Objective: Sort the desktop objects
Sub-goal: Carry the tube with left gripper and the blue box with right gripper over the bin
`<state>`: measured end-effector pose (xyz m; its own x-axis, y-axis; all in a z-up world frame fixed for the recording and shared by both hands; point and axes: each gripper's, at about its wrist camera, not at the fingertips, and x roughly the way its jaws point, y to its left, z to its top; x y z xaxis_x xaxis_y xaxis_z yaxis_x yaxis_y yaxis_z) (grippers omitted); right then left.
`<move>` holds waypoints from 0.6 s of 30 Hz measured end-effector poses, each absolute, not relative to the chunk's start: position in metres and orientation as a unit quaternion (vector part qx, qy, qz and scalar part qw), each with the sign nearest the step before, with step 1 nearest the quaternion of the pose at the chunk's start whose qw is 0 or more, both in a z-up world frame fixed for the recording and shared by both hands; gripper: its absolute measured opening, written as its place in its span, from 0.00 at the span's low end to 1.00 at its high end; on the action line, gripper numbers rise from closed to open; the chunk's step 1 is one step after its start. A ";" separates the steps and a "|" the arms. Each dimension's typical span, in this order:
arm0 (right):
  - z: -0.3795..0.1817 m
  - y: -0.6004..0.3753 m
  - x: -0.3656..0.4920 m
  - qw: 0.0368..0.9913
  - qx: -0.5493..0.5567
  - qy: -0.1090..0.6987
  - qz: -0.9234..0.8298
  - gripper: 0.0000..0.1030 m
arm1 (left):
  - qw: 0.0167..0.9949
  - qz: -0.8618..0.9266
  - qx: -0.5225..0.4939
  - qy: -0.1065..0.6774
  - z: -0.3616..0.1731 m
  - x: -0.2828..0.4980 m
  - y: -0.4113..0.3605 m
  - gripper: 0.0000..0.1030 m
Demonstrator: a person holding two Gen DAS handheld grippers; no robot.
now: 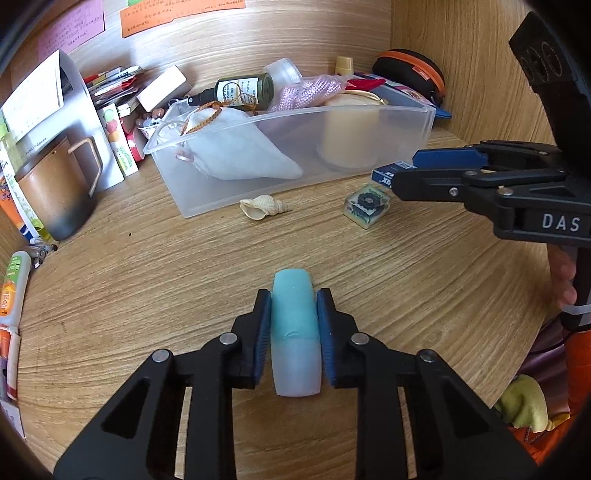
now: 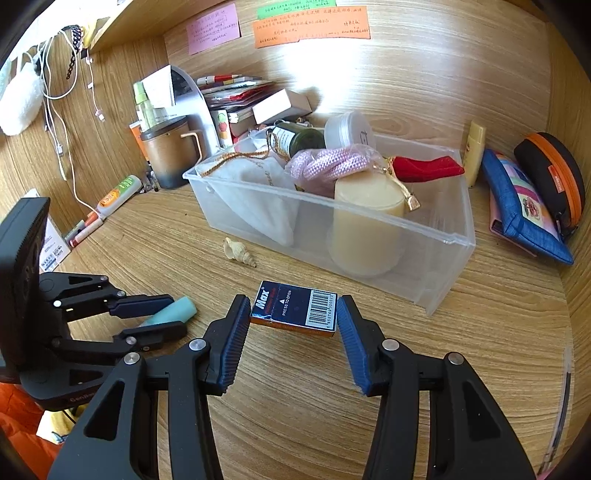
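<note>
Left wrist — claw (image 1: 294, 325) grips smooth tube (image 1: 294, 332).

Sticky notes (image 2: 312, 27), hanging cables (image 2: 61, 110), wood-grain wall (image 2: 443, 81)

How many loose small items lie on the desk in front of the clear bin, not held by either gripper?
2: a seashell by the clear bin's front wall, and a small clear cube right of it. Others may be hidden.

Bright daylight falling from the upper right, glare washing over the wooden back wall (image 2: 424, 85) at upper right, soft shadows lying left of the clear bin (image 1: 295, 177), fisheye bending the edges, dark corners vignetting, centre staying sharp.
</note>
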<state>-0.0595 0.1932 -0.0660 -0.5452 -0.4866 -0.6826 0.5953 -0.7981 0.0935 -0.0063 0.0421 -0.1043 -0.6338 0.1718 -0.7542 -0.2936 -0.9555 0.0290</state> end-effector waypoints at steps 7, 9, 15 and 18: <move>-0.043 0.197 -0.063 0.306 0.341 0.066 -0.887 0.44 | 0.147 0.911 -0.381 0.051 -0.079 -0.017 0.043 0.23; -0.038 0.197 -0.064 0.305 0.336 0.067 -0.889 0.44 | 0.152 0.915 -0.371 0.046 -0.070 -0.020 0.043 0.23; -0.025 0.195 -0.069 0.304 0.323 0.066 -0.894 0.44 | 0.165 0.923 -0.346 0.038 -0.046 -0.031 0.044 0.23; -0.021 0.196 -0.072 0.303 0.321 0.063 -0.895 0.44 | 0.165 0.926 -0.338 0.034 -0.038 -0.038 0.043 0.23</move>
<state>-0.0724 0.1956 -0.0207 -0.6101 -0.5019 -0.6131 0.5834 -0.8081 0.0811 -0.0377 0.0427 -0.0375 -0.7174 0.2829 -0.6366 -0.3293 -0.9430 -0.0479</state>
